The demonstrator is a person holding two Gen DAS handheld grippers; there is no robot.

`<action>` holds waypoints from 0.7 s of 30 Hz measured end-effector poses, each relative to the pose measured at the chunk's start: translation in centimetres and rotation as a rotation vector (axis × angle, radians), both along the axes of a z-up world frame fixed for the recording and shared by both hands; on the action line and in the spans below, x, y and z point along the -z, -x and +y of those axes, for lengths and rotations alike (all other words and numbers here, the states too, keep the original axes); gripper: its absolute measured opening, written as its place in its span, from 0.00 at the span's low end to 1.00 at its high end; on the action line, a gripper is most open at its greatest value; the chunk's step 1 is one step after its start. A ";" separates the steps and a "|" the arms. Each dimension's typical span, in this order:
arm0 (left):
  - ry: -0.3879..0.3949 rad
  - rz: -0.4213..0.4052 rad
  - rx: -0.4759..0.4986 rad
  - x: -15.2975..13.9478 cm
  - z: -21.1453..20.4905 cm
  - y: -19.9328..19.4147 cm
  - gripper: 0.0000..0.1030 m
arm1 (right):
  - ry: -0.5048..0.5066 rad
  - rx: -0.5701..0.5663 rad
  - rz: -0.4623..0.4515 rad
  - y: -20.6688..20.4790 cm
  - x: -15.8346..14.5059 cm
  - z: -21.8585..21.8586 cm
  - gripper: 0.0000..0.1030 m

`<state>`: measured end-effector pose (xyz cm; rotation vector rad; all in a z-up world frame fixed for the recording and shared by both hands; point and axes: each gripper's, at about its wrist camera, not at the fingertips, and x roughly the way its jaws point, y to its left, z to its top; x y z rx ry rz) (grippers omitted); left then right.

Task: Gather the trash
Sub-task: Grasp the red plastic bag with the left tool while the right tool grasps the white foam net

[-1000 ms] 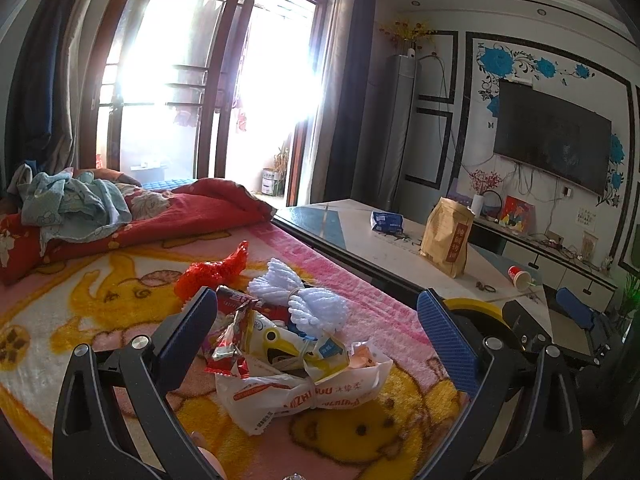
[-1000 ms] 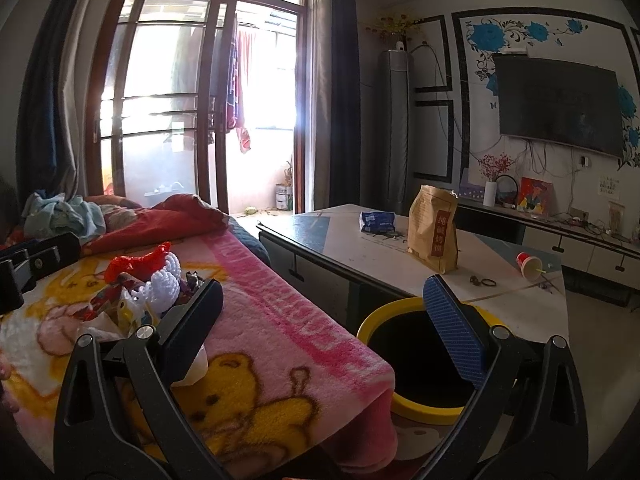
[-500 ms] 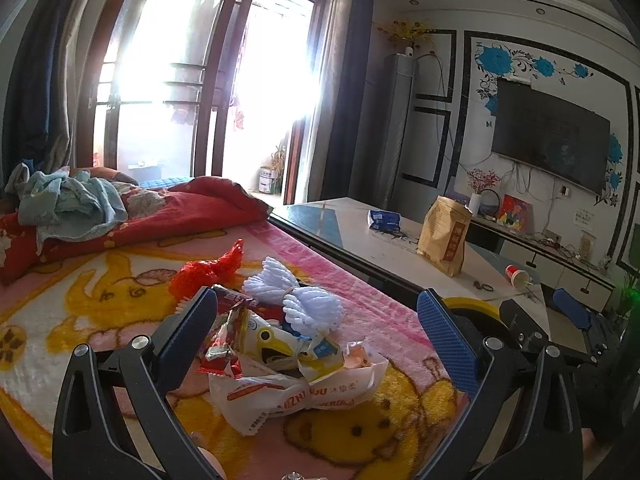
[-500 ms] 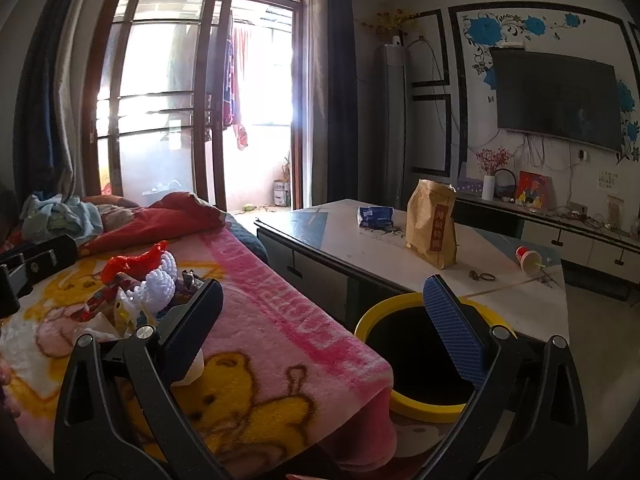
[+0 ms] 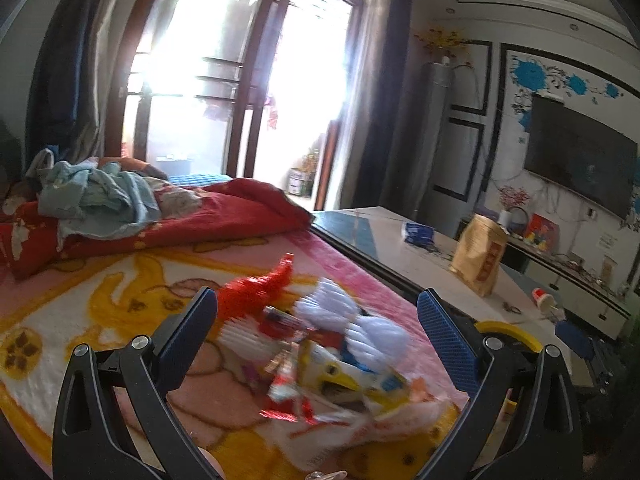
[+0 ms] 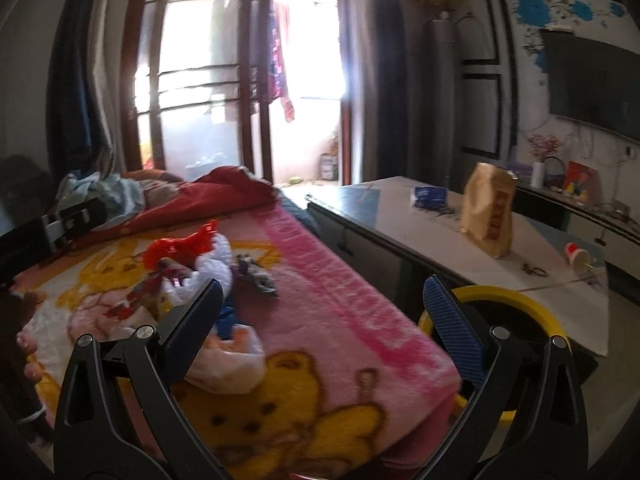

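- Step: approach, nothing picked yet. Left gripper fingers spread, empty.
- Trash pile on the bed's pink blanket, ahead between those fingers.
- Right gripper spread, empty; yellow-rimmed bin behind its right finger.
- Next: lower, pinch one wrapper.

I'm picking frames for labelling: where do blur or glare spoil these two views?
Left wrist view: the trash pile is motion-smeared and the window blows out white. Right wrist view: overall soft blur, milder window glare; the yellow bin stays readable. Both bend straight lines, fisheye.
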<state>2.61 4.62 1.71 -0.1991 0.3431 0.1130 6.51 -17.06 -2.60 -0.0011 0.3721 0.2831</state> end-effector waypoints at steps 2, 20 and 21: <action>0.011 -0.003 -0.013 -0.1 1.3 -0.4 0.94 | -0.006 -0.037 0.018 -0.6 -0.1 1.2 0.90; 0.083 0.136 -0.091 1.5 10.6 -8.5 0.94 | -0.017 -0.189 0.265 -7.0 1.2 7.8 0.81; 0.093 0.157 -0.083 2.0 10.9 -9.3 0.94 | -0.016 -0.193 0.282 -7.3 1.4 7.9 0.76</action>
